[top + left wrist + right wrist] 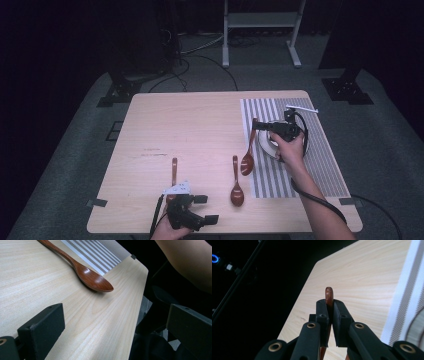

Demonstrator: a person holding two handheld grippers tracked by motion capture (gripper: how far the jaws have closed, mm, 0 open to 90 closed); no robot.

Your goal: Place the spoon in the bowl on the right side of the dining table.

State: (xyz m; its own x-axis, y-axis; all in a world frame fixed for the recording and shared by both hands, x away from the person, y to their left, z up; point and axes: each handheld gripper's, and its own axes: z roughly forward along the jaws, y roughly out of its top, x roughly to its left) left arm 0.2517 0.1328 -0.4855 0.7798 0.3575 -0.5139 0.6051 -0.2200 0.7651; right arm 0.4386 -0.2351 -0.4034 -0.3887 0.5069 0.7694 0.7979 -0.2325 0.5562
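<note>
Wooden spoon [248, 150] is clenched by its handle in the right gripper [259, 125] fingers above the striped mat [320, 155]; left gripper [206, 209] fingers stand released; no writing is legible.

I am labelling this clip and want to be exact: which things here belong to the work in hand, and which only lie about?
In the work:
- right gripper, shut on the held spoon
- striped mat
- white dish on the mat

Lying about:
- middle spoon
- left spoon
- left gripper, open, idle
</note>
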